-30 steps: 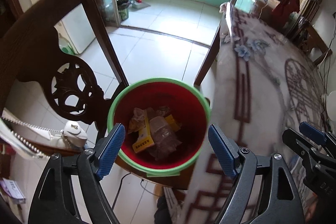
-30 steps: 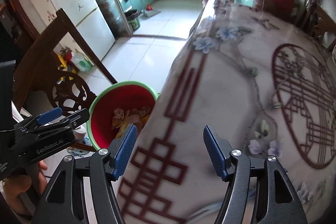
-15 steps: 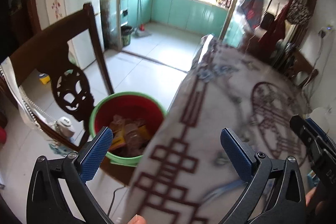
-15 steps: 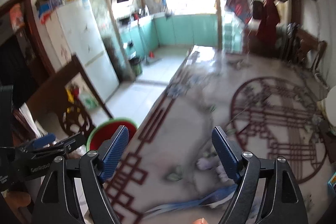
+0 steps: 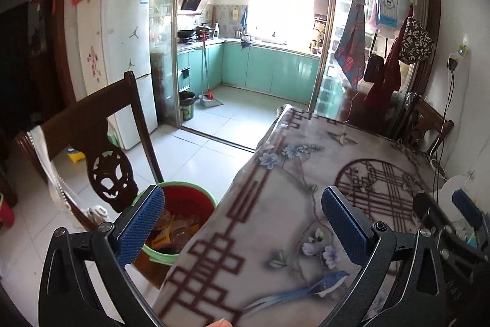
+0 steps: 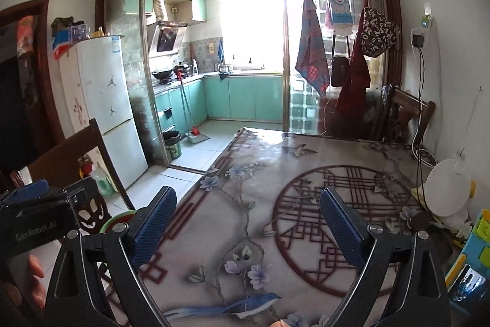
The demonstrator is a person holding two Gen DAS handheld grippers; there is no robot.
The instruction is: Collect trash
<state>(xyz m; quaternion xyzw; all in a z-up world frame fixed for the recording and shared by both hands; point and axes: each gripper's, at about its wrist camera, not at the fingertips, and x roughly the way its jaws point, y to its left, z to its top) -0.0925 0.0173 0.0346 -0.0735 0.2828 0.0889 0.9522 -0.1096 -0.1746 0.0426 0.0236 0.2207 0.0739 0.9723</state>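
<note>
the red bin (image 5: 186, 204) with a green rim sits low left of centre in the left wrist frame, wrappers (image 5: 171, 235) inside, beside a dark wooden chair (image 5: 101, 149) and the patterned table (image 5: 306, 204). left gripper (image 5: 242, 222) gapes wide, empty; right gripper (image 6: 245, 222) is opening, nothing between its fingers

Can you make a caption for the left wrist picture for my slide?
Open, empty left gripper above the patterned table, beside a red bin of trash.

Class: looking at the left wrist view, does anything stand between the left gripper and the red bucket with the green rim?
Partly: the patterned table's edge hides part of the red green-rimmed bucket; the open left gripper holds nothing.
</note>
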